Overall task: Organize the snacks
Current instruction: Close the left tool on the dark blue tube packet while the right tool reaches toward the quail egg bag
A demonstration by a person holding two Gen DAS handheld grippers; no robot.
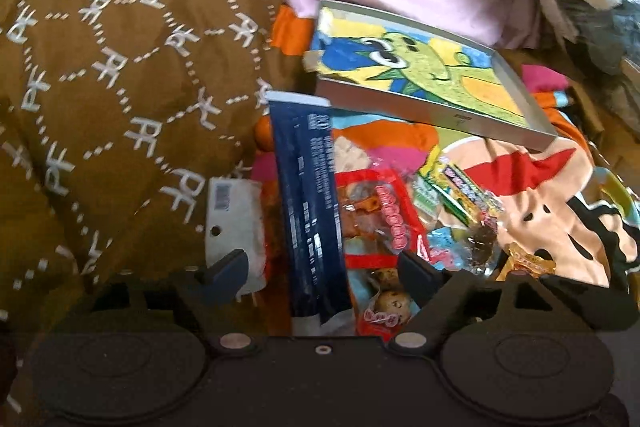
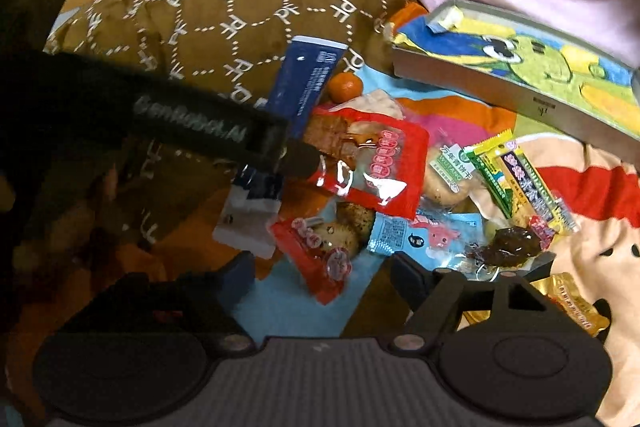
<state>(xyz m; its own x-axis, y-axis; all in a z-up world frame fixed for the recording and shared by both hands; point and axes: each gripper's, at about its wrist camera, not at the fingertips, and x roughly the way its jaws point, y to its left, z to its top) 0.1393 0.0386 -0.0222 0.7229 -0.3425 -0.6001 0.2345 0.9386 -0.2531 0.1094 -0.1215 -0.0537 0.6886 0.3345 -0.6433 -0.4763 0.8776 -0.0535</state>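
— Spread over a cartoon-print blanket (image 2: 580, 259), beside a brown patterned cushion (image 1: 120, 67), a heap of snacks is seen. What is held?

— Nothing can be said to be gripped. The left gripper (image 1: 320, 273) is held part-open astride the long navy packet (image 1: 308, 203), whose lower end lies between the jaws; whether the pads press on it cannot be told. The right gripper (image 2: 320, 273) is also part-open, with a small red cookie packet (image 2: 316, 251) between its jaws, apparently untouched.

— And the destination?

— Probably the shallow metal tin (image 1: 536, 137) with a cartoon lining, set just behind the heap.

— How is the step best done?

— One packet at a time should be taken, squarely at its middle; crinkly film is likely to slip, so a neighbouring red jelly pouch (image 2: 376, 163) should be kept clear of the pinch
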